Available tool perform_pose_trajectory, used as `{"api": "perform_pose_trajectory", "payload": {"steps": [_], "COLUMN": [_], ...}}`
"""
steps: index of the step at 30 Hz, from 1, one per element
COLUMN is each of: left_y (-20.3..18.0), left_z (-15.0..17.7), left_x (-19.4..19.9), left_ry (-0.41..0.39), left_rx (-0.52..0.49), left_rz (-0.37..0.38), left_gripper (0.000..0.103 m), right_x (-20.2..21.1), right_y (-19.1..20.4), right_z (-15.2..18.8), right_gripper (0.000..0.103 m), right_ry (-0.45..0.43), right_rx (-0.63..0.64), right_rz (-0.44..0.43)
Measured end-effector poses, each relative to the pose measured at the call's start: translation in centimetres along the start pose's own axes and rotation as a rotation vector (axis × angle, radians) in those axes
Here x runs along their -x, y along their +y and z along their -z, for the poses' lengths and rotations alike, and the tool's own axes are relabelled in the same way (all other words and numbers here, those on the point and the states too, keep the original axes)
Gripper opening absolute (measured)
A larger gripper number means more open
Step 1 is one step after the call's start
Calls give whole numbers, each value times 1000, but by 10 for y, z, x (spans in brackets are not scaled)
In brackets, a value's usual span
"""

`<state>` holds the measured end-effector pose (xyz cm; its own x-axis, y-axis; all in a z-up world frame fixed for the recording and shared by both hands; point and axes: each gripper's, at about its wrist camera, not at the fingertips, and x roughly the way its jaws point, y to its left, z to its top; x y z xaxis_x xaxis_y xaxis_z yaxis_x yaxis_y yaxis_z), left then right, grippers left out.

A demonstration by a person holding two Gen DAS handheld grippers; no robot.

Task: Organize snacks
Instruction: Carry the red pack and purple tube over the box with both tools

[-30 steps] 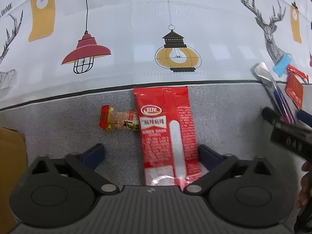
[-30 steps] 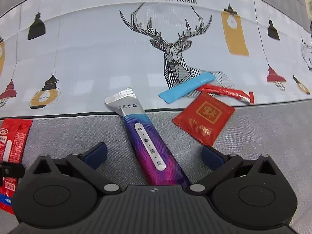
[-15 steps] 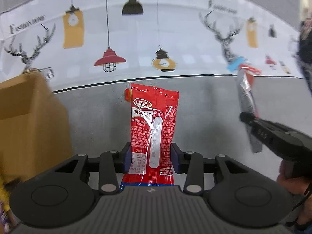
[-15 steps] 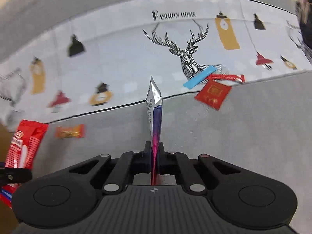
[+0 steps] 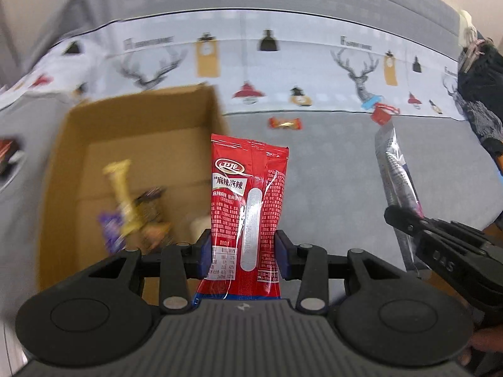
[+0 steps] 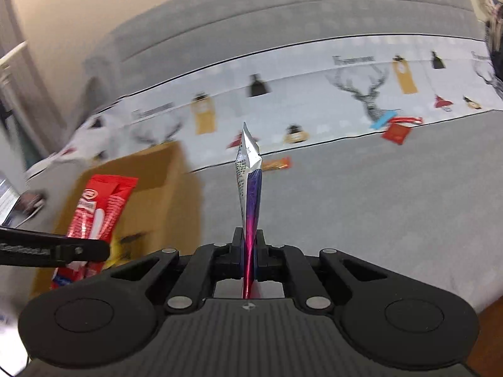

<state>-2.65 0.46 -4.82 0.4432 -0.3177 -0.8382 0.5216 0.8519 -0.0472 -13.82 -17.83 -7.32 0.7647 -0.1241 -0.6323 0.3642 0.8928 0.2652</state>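
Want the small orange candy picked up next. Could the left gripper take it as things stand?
Probably not yet: the left gripper is shut on the red packet. The orange candy lies unobstructed on the grey cloth beyond.

This looks like a home, most likely a bedroom. The broad soft surface is a bed under a grey fabric cover [image 5: 330,169] with a pale printed band [image 6: 314,72] of stag heads, hanging lamps and lettering of a home-decor sort. Behind it rises a grey padded headboard [image 6: 283,22] against a plain beige wall [image 6: 78,9]. An open brown cardboard box [image 5: 138,116] sits on the bed with blurred wrapped snacks inside, and small loose snack packets [image 5: 284,123] lie on the cover.
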Motion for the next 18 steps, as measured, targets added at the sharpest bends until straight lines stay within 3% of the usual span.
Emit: {"api": "perform_pose_trajectory", "payload": {"steps": [9,18], "left_y": [61,86], "left_z": [71,106], "left_x": [63,108], "left_ry": [-56,-154], "left_rx": [106,153], "left_rz": [-18,-6], "left_gripper": [45,45], "right_x": [57,92], "right_y": [95,139], "right_z": [44,69], "right_gripper": [5,5], "right_ry": [-1,-29], "right_rx": [151,235], "right_rz": [-99,-113]}}
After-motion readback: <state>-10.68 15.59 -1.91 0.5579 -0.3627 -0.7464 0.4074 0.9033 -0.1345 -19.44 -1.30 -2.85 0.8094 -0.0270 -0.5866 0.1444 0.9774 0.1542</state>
